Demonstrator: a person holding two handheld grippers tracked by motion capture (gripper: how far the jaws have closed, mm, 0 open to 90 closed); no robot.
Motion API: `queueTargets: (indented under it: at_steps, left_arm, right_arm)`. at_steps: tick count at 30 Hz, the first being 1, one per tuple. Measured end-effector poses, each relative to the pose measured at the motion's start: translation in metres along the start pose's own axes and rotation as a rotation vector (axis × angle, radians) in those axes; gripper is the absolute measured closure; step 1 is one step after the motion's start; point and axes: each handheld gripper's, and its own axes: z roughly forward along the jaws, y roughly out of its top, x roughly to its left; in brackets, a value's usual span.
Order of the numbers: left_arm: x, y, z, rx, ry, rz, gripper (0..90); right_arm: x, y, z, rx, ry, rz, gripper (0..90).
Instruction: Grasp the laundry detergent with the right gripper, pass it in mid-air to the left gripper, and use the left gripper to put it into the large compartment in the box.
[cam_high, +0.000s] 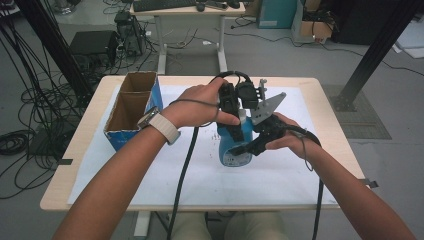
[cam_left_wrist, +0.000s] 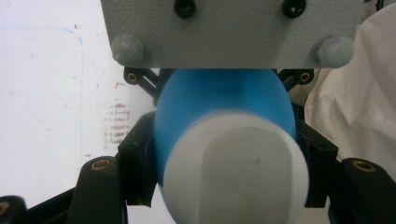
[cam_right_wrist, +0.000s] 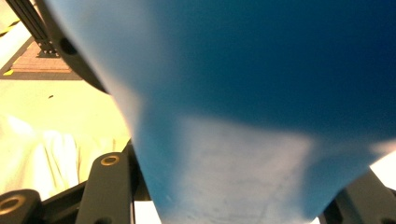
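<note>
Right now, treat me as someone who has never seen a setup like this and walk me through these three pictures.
No robot here: a person sits at a table covered with white paper, holding hand-held tongs in each hand. The high view looks down from above the person. The other two pictures come from small cameras riding on the tongs, looking along their black jaws.

The left tongs come down over the white cap end of a blue bottle; the left gripper view shows that cap with a jaw pressed against each side of the bottle. The right tongs close on the bottle's lower body, which looms blurred and blue in the right gripper view. An open cardboard box stands at the left.
</note>
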Motion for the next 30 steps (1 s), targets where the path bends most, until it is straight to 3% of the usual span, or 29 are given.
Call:
queueTargets:
  at_steps: [11,30]
  left_arm:
    - [0.0013,0.0011,0.0001,0.004,-0.005,0.014,37.4]
    - [0.0004,0.0010,0.0001,0.000,0.000,0.000,37.3]
  right_arm:
    - [-0.0006,-0.0003,-0.0005,0.000,0.001,-0.005,43.1]
    - [-0.0005,-0.0005,-0.0007,0.001,0.003,-0.001,43.1]
